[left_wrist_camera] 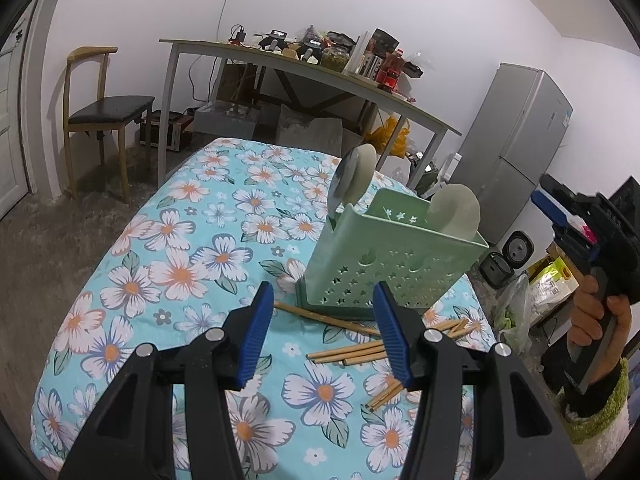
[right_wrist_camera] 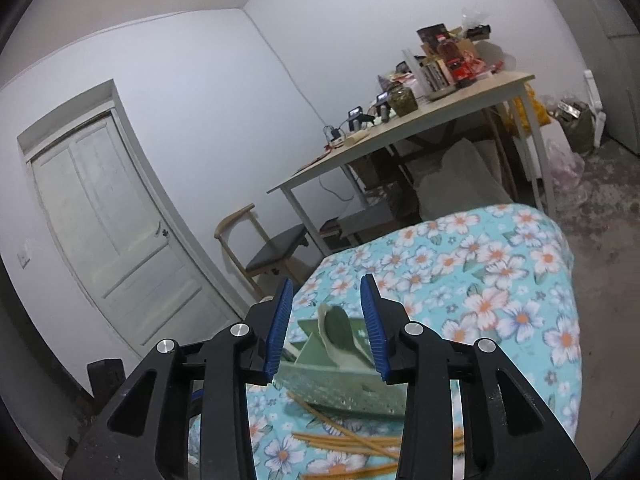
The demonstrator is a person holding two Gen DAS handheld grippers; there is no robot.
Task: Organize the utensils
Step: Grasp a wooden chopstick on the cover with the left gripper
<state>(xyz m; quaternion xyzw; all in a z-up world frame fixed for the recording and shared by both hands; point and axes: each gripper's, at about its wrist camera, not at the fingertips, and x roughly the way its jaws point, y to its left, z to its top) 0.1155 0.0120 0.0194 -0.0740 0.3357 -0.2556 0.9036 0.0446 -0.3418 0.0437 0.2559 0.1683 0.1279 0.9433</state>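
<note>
A green perforated utensil holder [left_wrist_camera: 384,264] stands on the floral tablecloth [left_wrist_camera: 180,272], with two pale spoons [left_wrist_camera: 356,176] upright in it. Several wooden chopsticks [left_wrist_camera: 352,352] lie loose on the cloth in front of the holder. My left gripper [left_wrist_camera: 324,308] is open and empty, just above the chopsticks and short of the holder. My right gripper [right_wrist_camera: 326,304] is open and empty, raised above the holder [right_wrist_camera: 340,380] and a spoon [right_wrist_camera: 338,332]; chopsticks [right_wrist_camera: 352,440] lie below it. The right gripper also shows at the right edge of the left wrist view [left_wrist_camera: 568,208].
A desk [left_wrist_camera: 304,76] piled with clutter stands behind the table. A wooden chair [left_wrist_camera: 104,108] is at the far left, a grey fridge [left_wrist_camera: 516,140] at the right, a white door [right_wrist_camera: 108,220] on the left wall. Bags and boxes [left_wrist_camera: 548,284] lie on the floor at right.
</note>
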